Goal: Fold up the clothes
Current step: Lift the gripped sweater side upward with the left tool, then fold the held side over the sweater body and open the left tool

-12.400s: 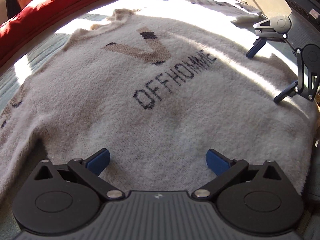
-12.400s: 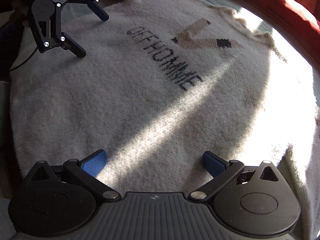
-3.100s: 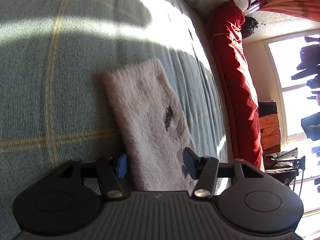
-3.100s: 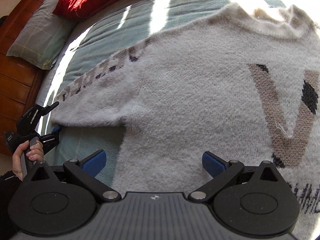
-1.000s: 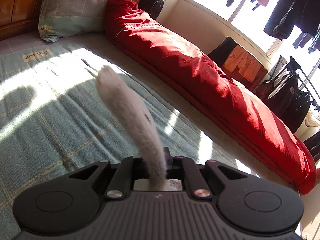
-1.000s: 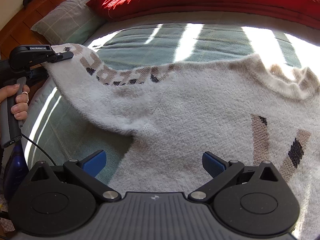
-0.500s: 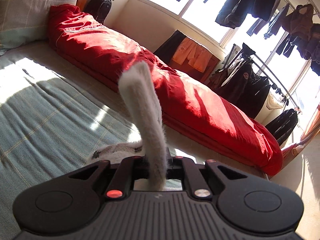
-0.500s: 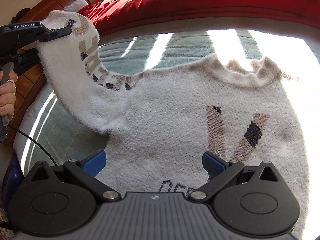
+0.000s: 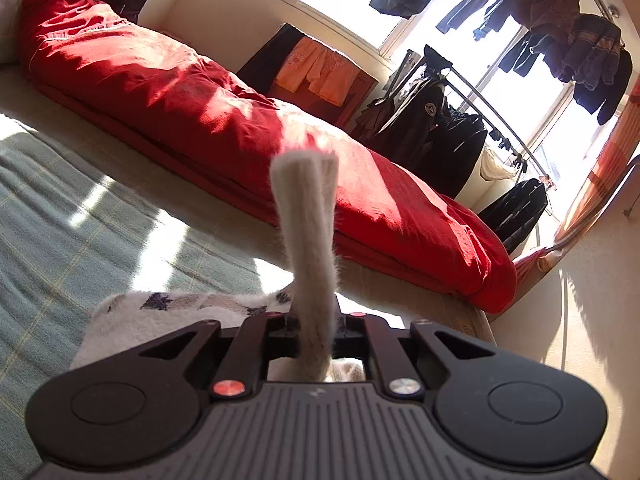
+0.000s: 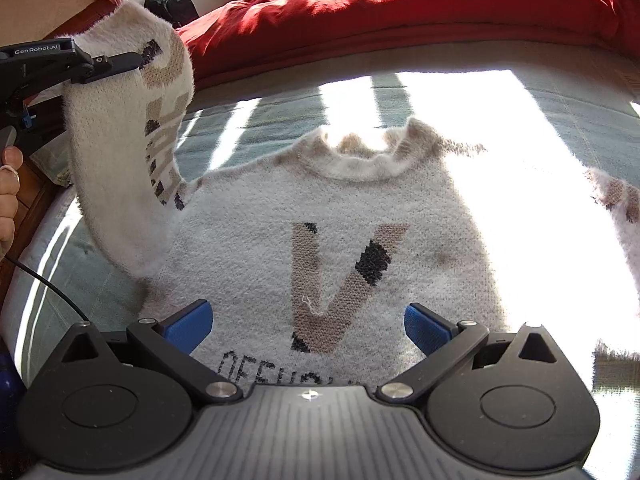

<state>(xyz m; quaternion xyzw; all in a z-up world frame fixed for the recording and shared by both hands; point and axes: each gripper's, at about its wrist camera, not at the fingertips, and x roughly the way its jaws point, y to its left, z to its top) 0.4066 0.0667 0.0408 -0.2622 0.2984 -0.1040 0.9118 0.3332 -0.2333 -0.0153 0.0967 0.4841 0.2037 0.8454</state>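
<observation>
My sweater (image 10: 400,248) is fuzzy, brushed knit, matt and hairy along every edge; its sleeve (image 10: 120,152) looks just as woolly. The bedsheet (image 10: 256,128) under it is flat woven cloth with a dull finish. The red duvet (image 9: 192,120) is smooth cloth with a slight sheen. My right gripper (image 10: 308,326) is matt black plastic with ribbed casing, shiny metal rivets and blue rubbery pads (image 10: 188,326)

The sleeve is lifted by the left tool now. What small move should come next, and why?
Probably carry the sleeve across and lay it over the sweater chest. The left tool is shut on the cuff, and the body lies flat on the bed.
</observation>
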